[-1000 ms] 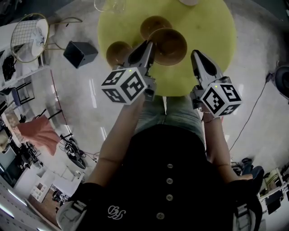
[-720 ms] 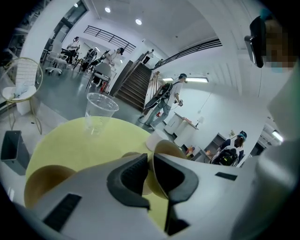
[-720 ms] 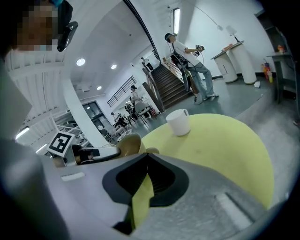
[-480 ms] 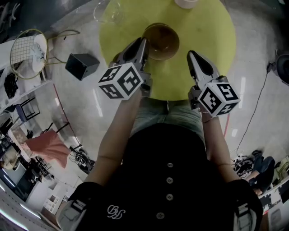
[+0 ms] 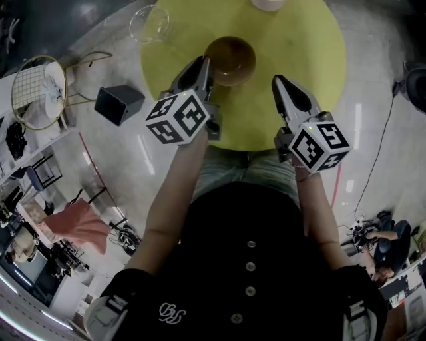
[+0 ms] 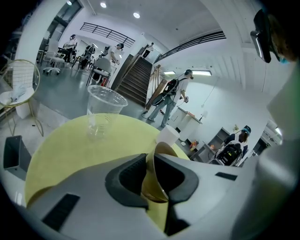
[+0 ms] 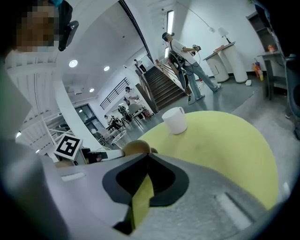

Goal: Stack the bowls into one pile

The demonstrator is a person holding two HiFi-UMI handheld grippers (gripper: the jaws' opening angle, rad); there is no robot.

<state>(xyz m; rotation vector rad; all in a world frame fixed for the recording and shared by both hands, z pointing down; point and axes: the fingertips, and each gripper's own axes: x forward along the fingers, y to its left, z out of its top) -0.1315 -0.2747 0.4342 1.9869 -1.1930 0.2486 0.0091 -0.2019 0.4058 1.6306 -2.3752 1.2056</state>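
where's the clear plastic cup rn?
Head view: the clear plastic cup stands at the far-left edge of the round yellow table, left of the brown bowl.

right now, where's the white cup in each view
Head view: white cup at the top edge, cut off.
Left gripper view: cup right of centre, just beyond the brown bowl in the jaws.
Right gripper view: cup upper middle, far side.
Shared landmark: round yellow table.

Inside a large open-plan office or lab hall, with a staircase (image 6: 136, 82), people at desks (image 6: 70, 44), recessed ceiling lights (image 6: 136, 15) and polished grey floor (image 5: 376, 100) round a yellow table (image 5: 299, 60).
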